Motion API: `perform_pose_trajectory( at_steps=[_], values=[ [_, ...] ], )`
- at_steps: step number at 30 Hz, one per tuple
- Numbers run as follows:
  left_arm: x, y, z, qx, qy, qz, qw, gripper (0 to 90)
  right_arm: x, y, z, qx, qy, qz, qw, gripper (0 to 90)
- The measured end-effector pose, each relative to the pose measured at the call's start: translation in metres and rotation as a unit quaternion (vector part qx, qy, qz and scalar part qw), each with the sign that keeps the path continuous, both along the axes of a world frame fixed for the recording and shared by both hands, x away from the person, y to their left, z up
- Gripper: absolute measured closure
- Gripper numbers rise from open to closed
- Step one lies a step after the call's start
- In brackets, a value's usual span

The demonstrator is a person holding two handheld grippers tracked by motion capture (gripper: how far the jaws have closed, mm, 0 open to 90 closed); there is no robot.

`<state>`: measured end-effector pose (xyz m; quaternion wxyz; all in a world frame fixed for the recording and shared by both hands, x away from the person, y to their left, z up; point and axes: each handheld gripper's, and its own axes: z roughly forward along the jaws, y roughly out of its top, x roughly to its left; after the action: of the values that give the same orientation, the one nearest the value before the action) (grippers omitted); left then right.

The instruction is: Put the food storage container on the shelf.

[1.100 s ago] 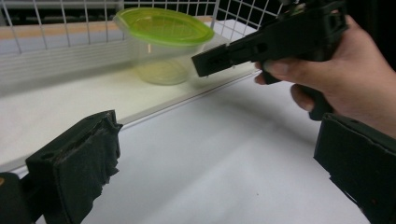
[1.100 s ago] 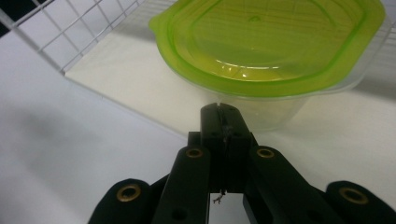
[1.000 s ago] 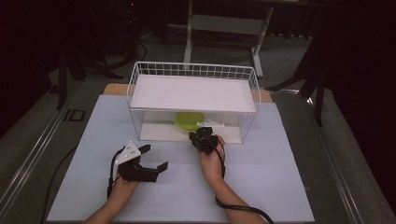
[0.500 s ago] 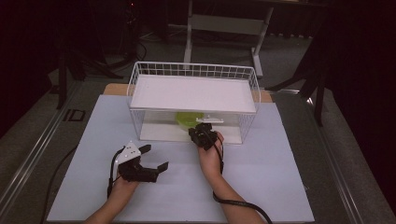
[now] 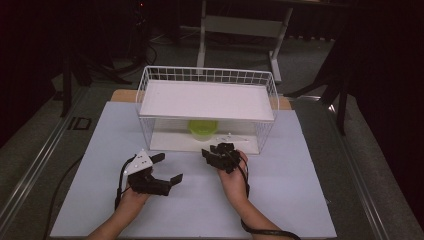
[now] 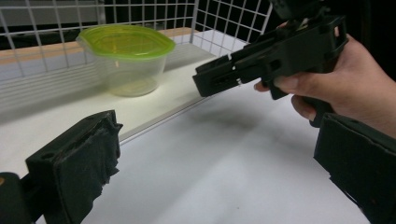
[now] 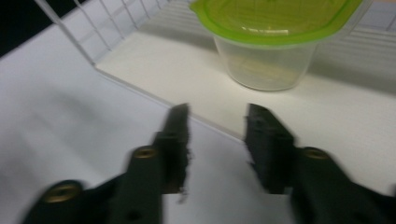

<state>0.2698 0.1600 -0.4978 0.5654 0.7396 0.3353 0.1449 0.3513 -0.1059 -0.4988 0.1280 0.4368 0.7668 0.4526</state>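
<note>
Two grippers sit low over the white mat (image 5: 300, 200), in front of the wire rack (image 5: 207, 75). At the left, the left gripper (image 5: 167, 167) rests in the person's hand near the mat's front half, its jaws spread wide with nothing between them; in the left gripper view the two black pads stand far apart at either lower corner. Further right, the right gripper (image 5: 215, 152) points toward the rack's open front, just short of its lower shelf (image 5: 170, 142). Its jaws have just been opening and now stand parted, with only bare mat and the shelf edge between them in the right gripper view, which is somewhat blurred. The tub (image 5: 202, 128), a clear container with a green lid, stands upright on the lower shelf under the rack's white top board (image 5: 207, 100), roughly mid-width, apart from both grippers. A few small pale bits lie on the shelf to the tub's right; what they are I cannot tell.
</note>
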Motion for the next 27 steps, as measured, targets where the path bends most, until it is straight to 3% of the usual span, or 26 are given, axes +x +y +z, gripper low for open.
perform_pose_trajectory(
  at_steps=[6,10,21,27],
  values=[
    [-0.001,0.000,0.002,-0.005,0.006,-0.003,1.0000,1.1,-0.016,-0.010,0.010,0.038,-0.011,0.025,0.9989,29.3],
    [-0.002,0.001,0.003,-0.005,0.009,-0.006,0.9999,1.1,-0.023,-0.016,0.011,0.050,-0.017,0.037,0.9979,21.7],
    [-0.007,0.004,0.001,-0.005,0.020,-0.016,0.9997,1.1,-0.038,-0.031,0.009,0.032,-0.028,0.049,0.9979,19.6],
    [-0.012,0.011,0.002,-0.006,0.024,-0.017,0.9995,1.1,-0.051,-0.039,0.012,0.010,-0.045,0.059,0.9972,19.6]
  ],
)
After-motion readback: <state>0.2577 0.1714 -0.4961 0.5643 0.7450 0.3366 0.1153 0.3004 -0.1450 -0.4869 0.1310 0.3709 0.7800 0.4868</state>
